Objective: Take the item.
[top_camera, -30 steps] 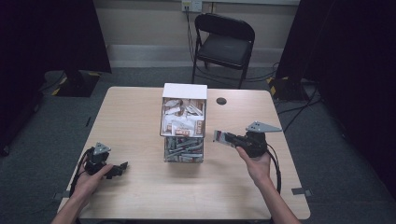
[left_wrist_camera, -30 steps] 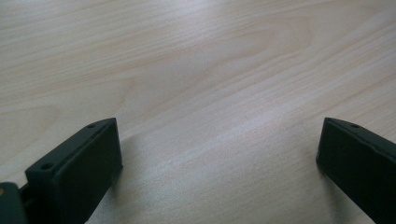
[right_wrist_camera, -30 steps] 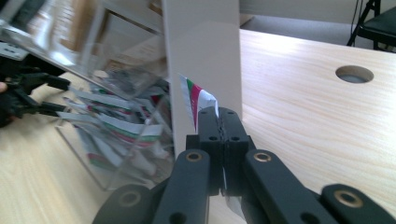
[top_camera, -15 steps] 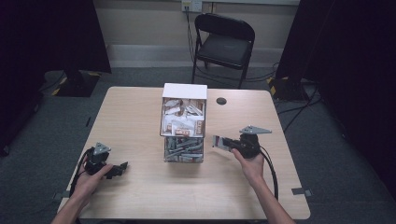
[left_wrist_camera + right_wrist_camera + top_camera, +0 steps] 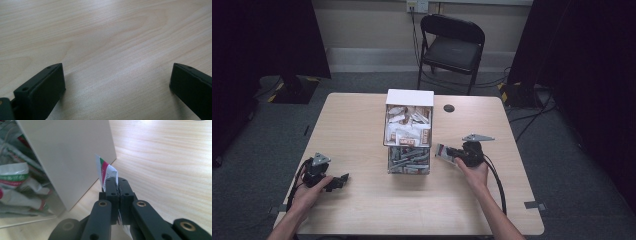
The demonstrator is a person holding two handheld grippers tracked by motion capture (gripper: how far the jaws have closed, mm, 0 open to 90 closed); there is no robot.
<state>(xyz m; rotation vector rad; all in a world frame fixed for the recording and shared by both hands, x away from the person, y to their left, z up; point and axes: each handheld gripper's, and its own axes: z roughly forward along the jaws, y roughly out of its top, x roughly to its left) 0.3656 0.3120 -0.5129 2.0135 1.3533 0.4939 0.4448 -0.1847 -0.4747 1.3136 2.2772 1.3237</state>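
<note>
Sachet [image 5: 106,173] pinched edge-on between right tool [image 5: 117,185] jaws.

The packet [image 5: 106,173] in the right gripper [image 5: 117,182] is mostly hidden: its lower part sits between the closed jaws, and its print is too small to read. In the high view it is only a pale sliver. The box [image 5: 67,157] is cut off at the top and left edges of the right gripper view, its contents blurred. The left gripper [image 5: 117,82] has both jaws cut by the bottom edge. The person's forearms [image 5: 497,215] leave the frame below.
</note>
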